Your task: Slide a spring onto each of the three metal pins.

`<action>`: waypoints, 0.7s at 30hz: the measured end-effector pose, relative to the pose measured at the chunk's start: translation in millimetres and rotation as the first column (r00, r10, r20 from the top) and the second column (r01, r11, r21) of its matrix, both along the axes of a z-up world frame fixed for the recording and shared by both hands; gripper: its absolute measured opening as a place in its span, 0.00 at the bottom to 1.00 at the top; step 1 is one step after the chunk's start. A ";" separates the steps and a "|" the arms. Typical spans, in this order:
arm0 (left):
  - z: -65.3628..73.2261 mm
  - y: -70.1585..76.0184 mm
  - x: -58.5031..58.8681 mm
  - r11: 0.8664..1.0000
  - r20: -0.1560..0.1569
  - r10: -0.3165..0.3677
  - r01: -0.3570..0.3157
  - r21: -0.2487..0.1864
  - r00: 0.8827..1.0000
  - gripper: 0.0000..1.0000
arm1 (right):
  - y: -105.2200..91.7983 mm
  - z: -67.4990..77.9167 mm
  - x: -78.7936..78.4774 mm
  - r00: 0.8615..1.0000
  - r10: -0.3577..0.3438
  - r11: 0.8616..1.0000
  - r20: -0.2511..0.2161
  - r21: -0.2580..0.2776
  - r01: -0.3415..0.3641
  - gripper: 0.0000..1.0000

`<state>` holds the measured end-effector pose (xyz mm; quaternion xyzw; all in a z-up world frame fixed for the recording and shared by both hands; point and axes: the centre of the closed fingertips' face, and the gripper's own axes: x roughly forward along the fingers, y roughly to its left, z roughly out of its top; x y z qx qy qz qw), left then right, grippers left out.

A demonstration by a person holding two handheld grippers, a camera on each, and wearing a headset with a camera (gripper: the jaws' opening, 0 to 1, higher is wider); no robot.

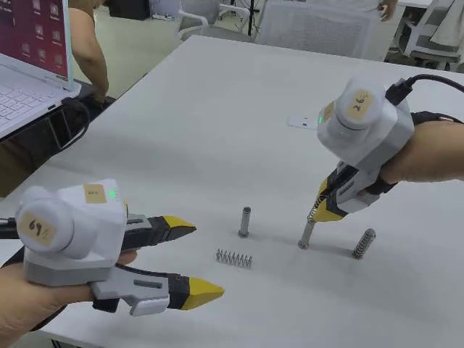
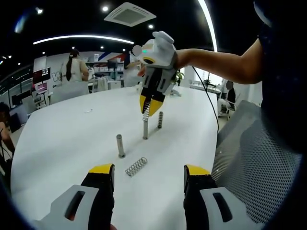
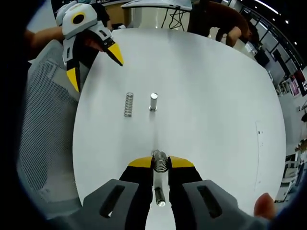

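The right gripper [image 1: 324, 208], jaws clamped on a spring [image 3: 160, 163], holds it in line above the middle pin [image 1: 307, 235] for threading, while the left gripper [image 1: 206, 259] hovers, jaws apart, near the loose spring [image 1: 234, 258] on the worktop [image 1: 217, 130].

White table [image 1: 217, 109], bare upright pin [image 1: 244, 221], second pin [image 1: 307, 236], spring-covered third pin [image 1: 364, 243], loose spring [image 1: 234, 258] lying flat, small white device [image 1: 301, 122]

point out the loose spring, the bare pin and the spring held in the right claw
loose spring [image 1: 233, 258], head view, middle of its coils
bare pin [image 1: 244, 221], head view, midway up its shaft
held spring [image 3: 160, 162], right gripper view, middle of its visible coils
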<state>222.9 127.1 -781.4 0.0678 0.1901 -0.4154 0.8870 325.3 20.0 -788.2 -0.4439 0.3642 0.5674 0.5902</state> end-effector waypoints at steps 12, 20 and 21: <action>-2.1 -0.5 0.6 1.000 -0.003 -0.003 0.003 0.001 1.000 0.53 | -1.3 -3.2 -1.6 1.000 -0.001 1.000 -0.014 -0.015 0.001 0.09; -1.6 -0.6 1.6 1.000 -0.002 -0.003 0.003 -0.001 1.000 0.53 | -0.5 -15.9 -1.4 1.000 0.006 0.999 -0.017 -0.038 -0.006 0.09; -1.4 -0.6 1.6 1.000 -0.002 -0.002 0.002 -0.002 1.000 0.53 | -0.5 -18.2 -1.1 1.000 0.004 0.999 -0.017 -0.041 -0.005 0.09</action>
